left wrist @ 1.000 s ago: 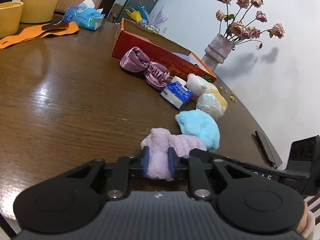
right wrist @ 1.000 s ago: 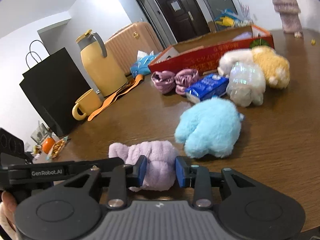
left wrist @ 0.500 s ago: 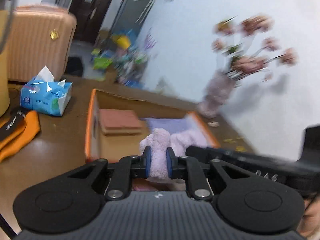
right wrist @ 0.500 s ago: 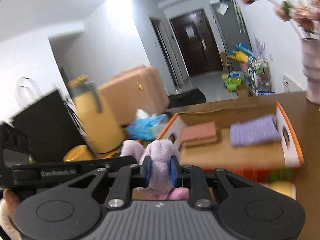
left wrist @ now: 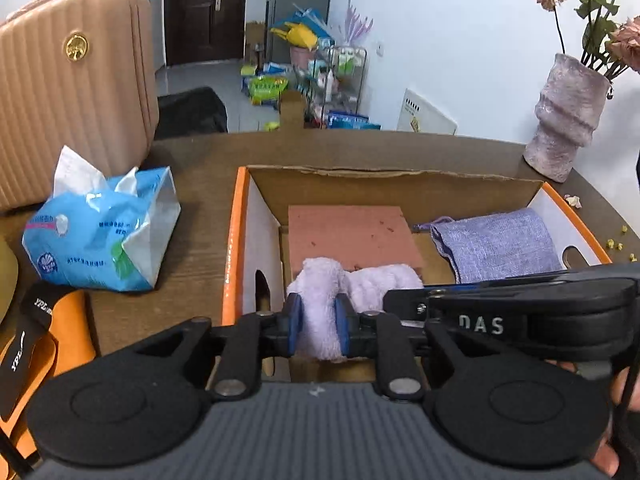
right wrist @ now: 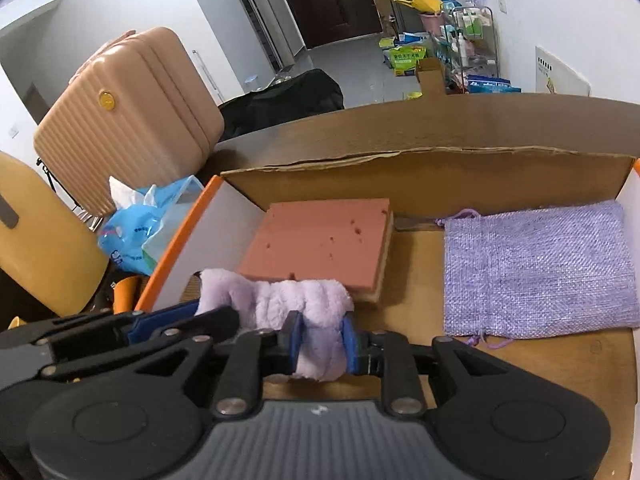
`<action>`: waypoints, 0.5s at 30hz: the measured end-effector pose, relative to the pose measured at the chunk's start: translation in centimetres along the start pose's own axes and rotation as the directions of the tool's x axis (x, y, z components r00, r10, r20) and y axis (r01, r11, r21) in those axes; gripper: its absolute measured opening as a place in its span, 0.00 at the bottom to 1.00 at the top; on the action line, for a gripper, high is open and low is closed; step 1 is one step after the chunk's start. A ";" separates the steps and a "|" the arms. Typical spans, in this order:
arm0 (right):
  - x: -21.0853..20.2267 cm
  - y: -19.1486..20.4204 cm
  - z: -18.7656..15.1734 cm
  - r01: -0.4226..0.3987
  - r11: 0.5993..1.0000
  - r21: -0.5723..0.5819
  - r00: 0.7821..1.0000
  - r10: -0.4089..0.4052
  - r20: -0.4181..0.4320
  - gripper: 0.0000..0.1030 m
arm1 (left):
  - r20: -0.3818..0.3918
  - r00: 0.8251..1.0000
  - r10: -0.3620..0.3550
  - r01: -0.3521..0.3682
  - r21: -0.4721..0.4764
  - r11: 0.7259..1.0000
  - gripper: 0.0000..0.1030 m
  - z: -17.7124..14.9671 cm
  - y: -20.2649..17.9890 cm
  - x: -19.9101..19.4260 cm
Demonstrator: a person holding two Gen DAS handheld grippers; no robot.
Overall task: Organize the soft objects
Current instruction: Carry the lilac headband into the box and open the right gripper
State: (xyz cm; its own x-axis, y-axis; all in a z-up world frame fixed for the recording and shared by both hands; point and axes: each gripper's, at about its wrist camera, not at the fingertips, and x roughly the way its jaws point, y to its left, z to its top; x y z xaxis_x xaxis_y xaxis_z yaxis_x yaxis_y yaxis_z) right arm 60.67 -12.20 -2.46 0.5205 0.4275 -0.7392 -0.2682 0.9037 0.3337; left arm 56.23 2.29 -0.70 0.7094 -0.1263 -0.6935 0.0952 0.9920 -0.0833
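Observation:
A fluffy lilac cloth (left wrist: 360, 280) (right wrist: 288, 300) hangs over the near left part of an open orange-rimmed cardboard box (left wrist: 234, 240) (right wrist: 180, 240). My left gripper (left wrist: 318, 320) grips one end and my right gripper (right wrist: 322, 344) the other. Both pairs of jaws are opening, with the blue pads still pressed on the cloth. Inside the box lie a pink sponge (left wrist: 352, 232) (right wrist: 320, 236) and a purple woven pouch (left wrist: 496, 244) (right wrist: 536, 268). The cloth's lower part is hidden behind the grippers.
A blue tissue pack (left wrist: 96, 236) sits on the brown table left of the box, with an orange strap (left wrist: 32, 352) nearer. A pink suitcase (left wrist: 72, 80) stands behind. A vase (left wrist: 564, 120) is at the far right. A yellow jug (right wrist: 36, 240) stands left.
Both grippers lifted the lilac cloth off the table and carried it over the open box. The plush toys have left view. Both pairs of jaws stand a little wider than half a second ago.

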 end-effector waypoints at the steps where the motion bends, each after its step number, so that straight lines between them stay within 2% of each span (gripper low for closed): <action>1: -0.1 0.1 0.0 0.009 1.000 -0.006 1.000 -0.009 0.006 0.23 | 0.010 1.000 -0.004 0.004 -0.007 1.000 0.25 -0.3 0.2 -0.2; 2: -0.2 0.1 0.1 0.018 1.000 -0.009 1.000 -0.018 0.012 0.24 | 0.009 1.000 -0.007 0.007 -0.016 1.000 0.27 -0.2 0.5 -0.1; 3: -0.2 -0.1 0.1 0.023 1.000 -0.009 1.000 -0.023 0.017 0.27 | 0.002 1.000 -0.012 0.012 -0.023 1.000 0.33 -0.1 0.5 -0.1; 4: -0.6 -0.3 0.2 0.028 1.000 -0.009 0.999 -0.028 0.020 0.29 | -0.002 1.000 -0.011 0.011 -0.026 1.000 0.44 0.0 0.6 -0.5; 6: -1.7 -0.7 0.4 0.039 0.999 -0.003 0.999 -0.039 0.027 0.36 | 0.013 1.000 -0.024 0.025 -0.018 1.000 0.53 0.4 0.5 -2.1; 9: -4.7 -1.1 1.1 0.034 0.999 -0.007 0.997 -0.033 0.068 0.41 | 0.042 0.999 -0.022 0.022 0.001 1.000 0.54 1.1 0.1 -4.9; 13: -11.2 -1.4 1.0 0.066 0.996 -0.052 0.987 -0.057 0.148 0.45 | 0.090 0.996 -0.002 0.002 0.008 1.000 0.65 1.8 0.0 -10.3; 15: -15.3 -2.0 0.2 0.085 0.994 -0.075 0.979 -0.070 0.190 0.53 | 0.131 0.991 0.004 -0.009 0.039 0.999 0.69 1.5 0.2 -13.9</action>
State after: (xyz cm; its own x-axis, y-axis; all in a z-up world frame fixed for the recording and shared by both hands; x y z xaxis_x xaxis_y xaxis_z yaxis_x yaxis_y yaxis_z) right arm 53.41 -20.52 8.26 0.6821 0.3602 -0.6364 -0.2827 0.9325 0.2248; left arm 47.42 4.28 9.99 0.7951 -0.1226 -0.5940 0.1164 0.9920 -0.0490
